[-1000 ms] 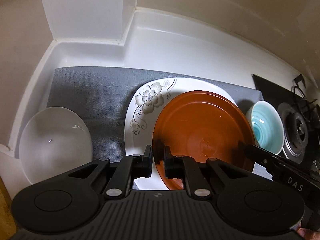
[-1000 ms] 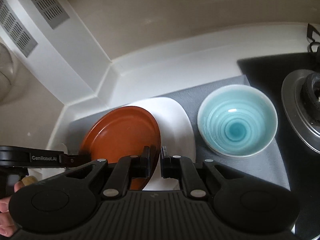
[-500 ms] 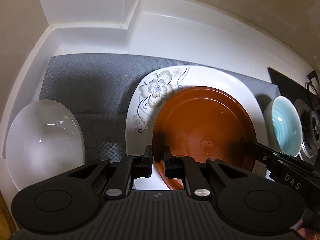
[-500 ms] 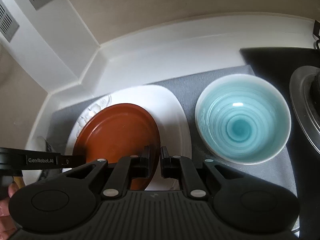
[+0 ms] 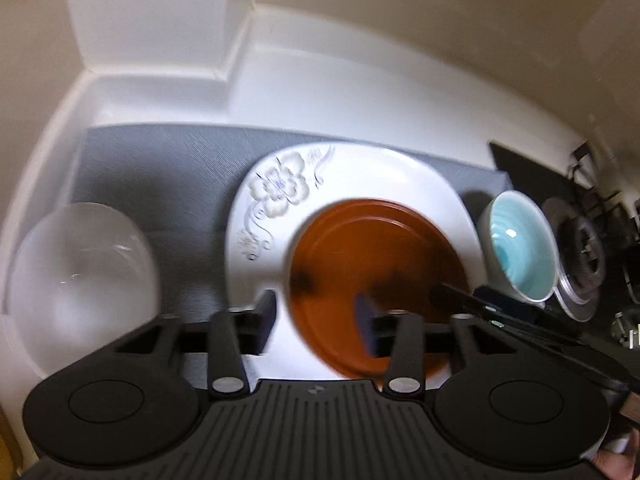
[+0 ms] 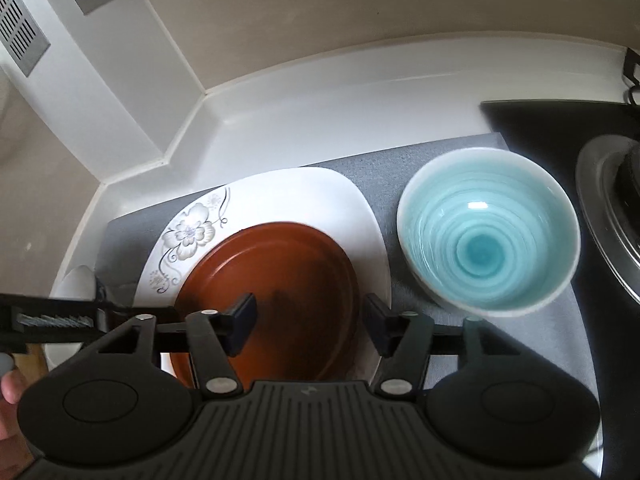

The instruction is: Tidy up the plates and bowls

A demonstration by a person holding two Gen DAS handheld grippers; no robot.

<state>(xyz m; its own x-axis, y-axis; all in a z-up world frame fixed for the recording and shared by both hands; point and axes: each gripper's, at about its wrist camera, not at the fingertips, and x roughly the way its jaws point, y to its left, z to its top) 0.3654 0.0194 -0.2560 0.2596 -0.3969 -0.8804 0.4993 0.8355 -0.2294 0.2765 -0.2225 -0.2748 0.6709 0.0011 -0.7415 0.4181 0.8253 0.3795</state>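
Note:
A brown round plate [image 5: 376, 276] lies on a white square plate with a flower print [image 5: 344, 184], on a grey mat. It also shows in the right wrist view [image 6: 280, 276] on the white plate [image 6: 288, 196]. My left gripper [image 5: 318, 320] is open over the brown plate's near left rim, holding nothing. My right gripper [image 6: 308, 322] is open over its near right rim, empty. A light blue bowl [image 6: 486, 236] stands right of the plates; the left wrist view shows it too [image 5: 520, 244]. A clear glass bowl [image 5: 80, 276] sits at the left.
The grey mat [image 5: 160, 168] lies in a white counter corner with raised walls. A black stove with a burner [image 6: 612, 204] is at the right; it also shows in the left wrist view [image 5: 580, 256]. A wall vent [image 6: 24, 28] is at upper left.
Both grippers were shut on the brown plate's rim and have opened. The brown plate now rests on the white plate. Both grippers have pulled back a little.

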